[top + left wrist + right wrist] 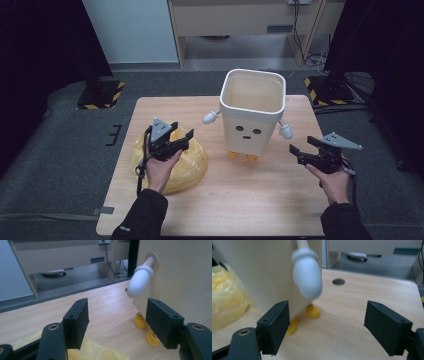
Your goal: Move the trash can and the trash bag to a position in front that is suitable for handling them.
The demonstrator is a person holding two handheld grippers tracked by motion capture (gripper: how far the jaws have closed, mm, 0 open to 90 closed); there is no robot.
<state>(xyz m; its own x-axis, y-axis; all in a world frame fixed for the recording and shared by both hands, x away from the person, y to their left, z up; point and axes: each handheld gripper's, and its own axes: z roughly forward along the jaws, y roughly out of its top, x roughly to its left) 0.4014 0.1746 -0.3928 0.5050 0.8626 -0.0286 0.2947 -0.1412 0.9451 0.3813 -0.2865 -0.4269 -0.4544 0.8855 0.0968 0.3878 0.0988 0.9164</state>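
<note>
While upright, bin [252, 112] faces the person, rim up — left gripper [182, 140] beside it.

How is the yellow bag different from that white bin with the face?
The yellow bag is soft, crumpled and slumped low; the white bin is rigid, boxy and tall. The bag lies under the left gripper; the bin stands apart on little orange feet. Both sit on the wooden table.

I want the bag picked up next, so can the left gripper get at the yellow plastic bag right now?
Probably yes: the left gripper hovers open just above the yellow plastic bag, nothing between them.
</note>
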